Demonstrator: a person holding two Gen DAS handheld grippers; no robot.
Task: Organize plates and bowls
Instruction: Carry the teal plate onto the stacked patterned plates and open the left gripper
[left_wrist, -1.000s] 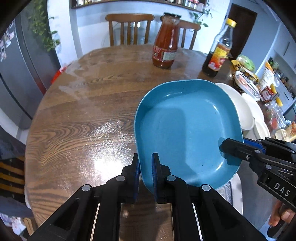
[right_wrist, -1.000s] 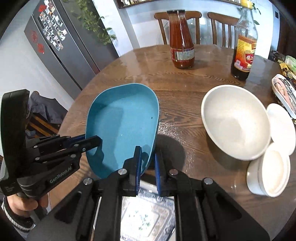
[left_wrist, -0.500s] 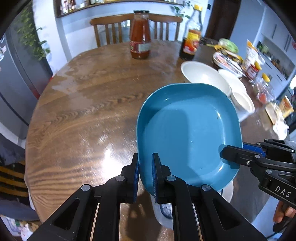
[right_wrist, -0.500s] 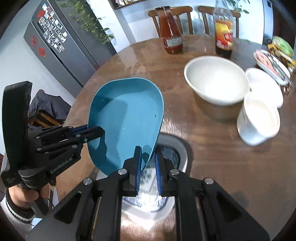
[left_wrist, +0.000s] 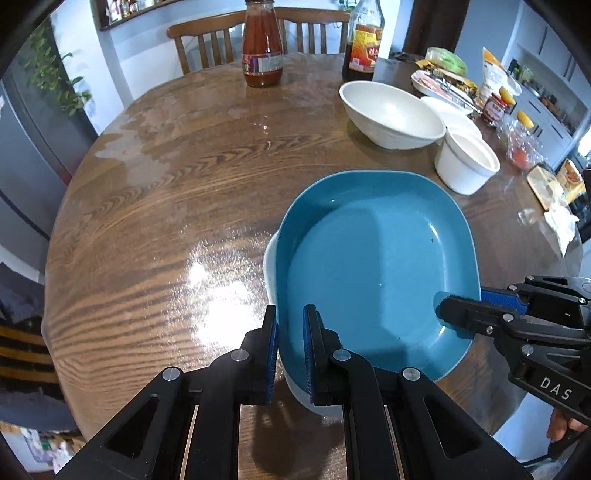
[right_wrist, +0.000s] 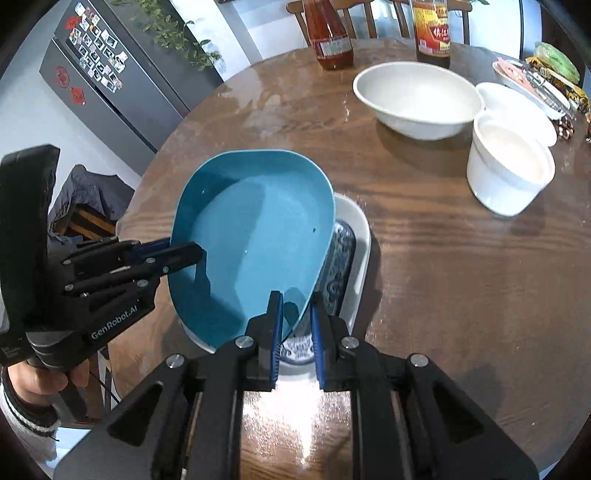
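Note:
A blue rounded plate (left_wrist: 376, 266) (right_wrist: 255, 236) hangs tilted just above a white plate with a blue pattern (right_wrist: 354, 251) (left_wrist: 269, 266) that lies on the wooden table (left_wrist: 166, 184). My left gripper (left_wrist: 290, 325) (right_wrist: 188, 254) is shut on the blue plate's left rim. On the opposite rim, the right gripper (right_wrist: 296, 317) (left_wrist: 447, 310) is also shut. Most of the patterned plate is hidden under the blue one. Whether the two plates touch I cannot tell.
At the far right stand a large white bowl (left_wrist: 391, 114) (right_wrist: 417, 96), a small white bowl (left_wrist: 467, 162) (right_wrist: 509, 173) and a flat white plate (right_wrist: 517, 107). A red sauce jar (left_wrist: 262, 44) and a dark bottle (left_wrist: 364, 40) stand at the back. Food packets crowd the right edge.
Both grippers carried the blue plate back toward the table's near edge and slightly down. The patterned white plate came into view beneath it, and the blue plate now covers most of it.

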